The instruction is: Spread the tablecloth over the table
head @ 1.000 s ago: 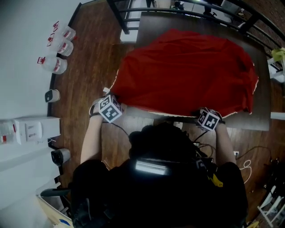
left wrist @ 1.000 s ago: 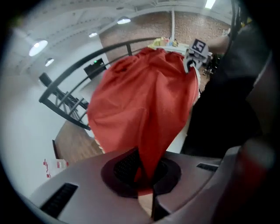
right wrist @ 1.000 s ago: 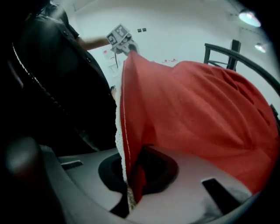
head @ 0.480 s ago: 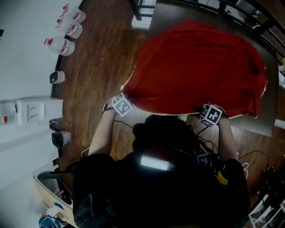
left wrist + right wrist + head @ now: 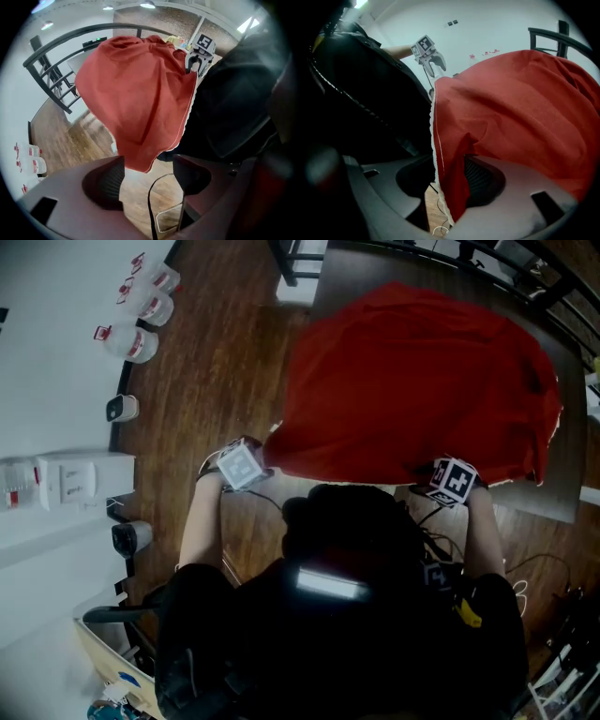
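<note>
Red tablecloth (image 5: 412, 381) lies mounded over the dark table (image 5: 367, 268), upper right of the head view. It is not flat, and folds run across it. The white-trimmed near hem hangs off the table's lower edge. Bare tabletop shows along the top and right margins.

Left gripper (image 5: 149, 180): jaws have just been opening and now stand spread. The cloth's corner dangles at the gap, pads not pressing.

Right gripper (image 5: 449, 186): jaws also just opening, spread, hem hanging loose between them.

Wood floor (image 5: 216, 362) lies open left of the table. Bottles (image 5: 141, 306) line the wall, upper left.
</note>
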`<control>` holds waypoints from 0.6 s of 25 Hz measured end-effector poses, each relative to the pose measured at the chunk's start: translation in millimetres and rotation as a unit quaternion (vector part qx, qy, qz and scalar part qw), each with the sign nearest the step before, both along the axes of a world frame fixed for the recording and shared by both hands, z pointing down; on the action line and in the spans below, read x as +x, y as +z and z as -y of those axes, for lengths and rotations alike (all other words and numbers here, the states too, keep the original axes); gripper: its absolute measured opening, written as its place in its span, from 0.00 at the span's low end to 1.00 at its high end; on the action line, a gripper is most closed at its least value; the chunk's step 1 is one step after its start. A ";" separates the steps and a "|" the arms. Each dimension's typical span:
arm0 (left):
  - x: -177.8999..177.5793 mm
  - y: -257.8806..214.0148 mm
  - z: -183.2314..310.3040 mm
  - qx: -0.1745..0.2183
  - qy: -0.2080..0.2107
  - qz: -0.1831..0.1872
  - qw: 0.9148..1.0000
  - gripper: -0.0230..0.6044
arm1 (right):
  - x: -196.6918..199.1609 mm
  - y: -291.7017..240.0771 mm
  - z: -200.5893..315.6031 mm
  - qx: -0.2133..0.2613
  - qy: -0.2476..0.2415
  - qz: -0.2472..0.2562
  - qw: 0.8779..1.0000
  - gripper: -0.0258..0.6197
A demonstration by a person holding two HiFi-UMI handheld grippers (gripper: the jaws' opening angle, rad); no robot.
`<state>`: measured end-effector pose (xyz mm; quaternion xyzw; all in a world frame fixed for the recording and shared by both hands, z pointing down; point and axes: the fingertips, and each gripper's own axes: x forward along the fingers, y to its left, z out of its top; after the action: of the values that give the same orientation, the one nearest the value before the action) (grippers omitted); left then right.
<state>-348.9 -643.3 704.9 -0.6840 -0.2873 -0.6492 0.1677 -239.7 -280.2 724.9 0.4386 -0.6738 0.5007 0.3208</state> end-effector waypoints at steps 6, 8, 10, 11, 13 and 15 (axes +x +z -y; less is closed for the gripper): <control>84.4 -82.9 -24.6 -0.048 -0.016 -0.171 0.984 0.48 | 28.7 -53.4 10.3 0.086 0.070 0.008 0.994 0.33; 116.2 -102.1 -53.6 -0.080 -0.017 -0.235 0.969 0.35 | 46.4 -74.1 14.7 0.126 0.102 -0.008 0.987 0.33; 144.8 -114.5 -85.7 -0.127 -0.037 -0.293 0.947 0.21 | 70.8 -96.3 18.1 0.180 0.143 -0.060 0.971 0.32; 157.9 -123.7 -101.3 -0.153 -0.056 -0.319 0.933 0.05 | 85.3 -109.2 18.7 0.213 0.166 -0.103 0.957 0.24; 180.8 -147.1 -132.1 -0.217 -0.103 -0.367 0.899 0.04 | 112.7 -137.9 14.6 0.276 0.217 -0.186 0.918 0.05; 200.9 -172.3 -161.1 -0.270 -0.145 -0.410 0.859 0.04 | 131.2 -161.8 1.8 0.319 0.268 -0.232 0.879 0.05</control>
<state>-148.0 -482.2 532.6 -0.9409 -0.2536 -0.2239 -0.0169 -108.5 -282.0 563.0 0.7848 -0.5597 0.2097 0.1639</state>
